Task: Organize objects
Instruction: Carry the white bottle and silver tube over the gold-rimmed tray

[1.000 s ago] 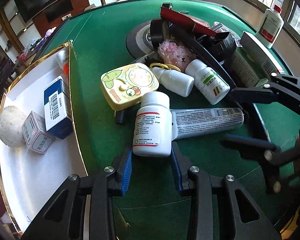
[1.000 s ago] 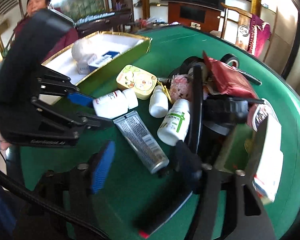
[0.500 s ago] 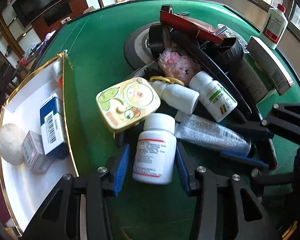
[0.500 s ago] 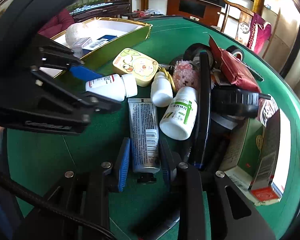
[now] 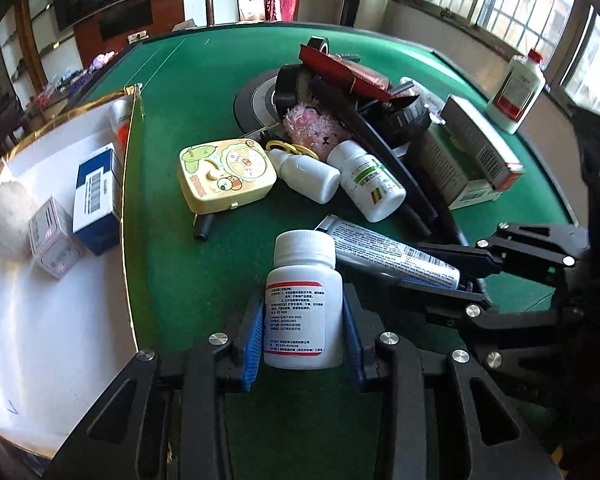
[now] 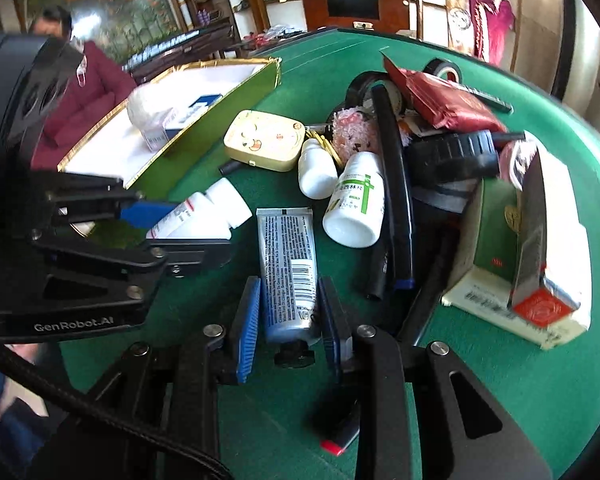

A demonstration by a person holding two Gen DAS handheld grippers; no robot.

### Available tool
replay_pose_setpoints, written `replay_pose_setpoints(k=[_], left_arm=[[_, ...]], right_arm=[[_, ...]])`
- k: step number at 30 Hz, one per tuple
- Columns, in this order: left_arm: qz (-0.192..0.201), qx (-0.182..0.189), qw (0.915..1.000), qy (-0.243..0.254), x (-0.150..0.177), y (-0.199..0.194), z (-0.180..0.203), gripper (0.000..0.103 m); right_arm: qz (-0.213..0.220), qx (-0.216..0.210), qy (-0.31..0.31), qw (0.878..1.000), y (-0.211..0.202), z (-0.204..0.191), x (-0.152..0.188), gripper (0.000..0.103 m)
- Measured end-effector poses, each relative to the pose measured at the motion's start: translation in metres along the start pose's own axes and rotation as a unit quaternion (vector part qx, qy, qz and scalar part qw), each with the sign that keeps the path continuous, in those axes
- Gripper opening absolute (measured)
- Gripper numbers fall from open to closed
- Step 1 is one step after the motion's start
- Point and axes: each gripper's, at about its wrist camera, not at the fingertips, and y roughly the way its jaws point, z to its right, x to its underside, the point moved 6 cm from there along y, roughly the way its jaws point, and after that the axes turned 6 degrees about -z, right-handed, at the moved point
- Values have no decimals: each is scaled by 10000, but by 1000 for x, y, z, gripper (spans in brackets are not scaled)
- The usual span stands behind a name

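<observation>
A white pill bottle with a red-lined label sits between the blue pads of my left gripper, which is shut on it just above the green felt. The same bottle and left gripper appear at the left of the right wrist view. My right gripper is shut on the lower end of a silver-grey tube with a black cap, lying on the felt. In the left wrist view the tube runs to the right gripper.
A gold-rimmed white tray at the left holds a blue box, a small pink box and a white ball. Ahead lie a yellow case, two white bottles, a pink fluff toy, tape rolls and cartons.
The right gripper's jaws came around the tube and closed on it. The left gripper, still holding the bottle, has drawn it back from the yellow case and the tube.
</observation>
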Motion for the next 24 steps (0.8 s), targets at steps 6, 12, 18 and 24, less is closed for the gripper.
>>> replay_pose_setpoints(k=[6,12,18,24], left_arm=[[127,288,9994,-157,7,-14,-6,30],[244,449,9984,-227,11,-23,-8,30],[404,663,9966,-275,14,-38,-10,30],[576,820,9943,-354,16,-55,-15,30]], right_arm=[[202,-434,498,9976,-11,7,5,25],[344,-785,933,9919,-15,11,8,25],[499,-1103,1332,9837,-21,18,13,25],[739,-1361,1601,9749,-31,19,16,25]])
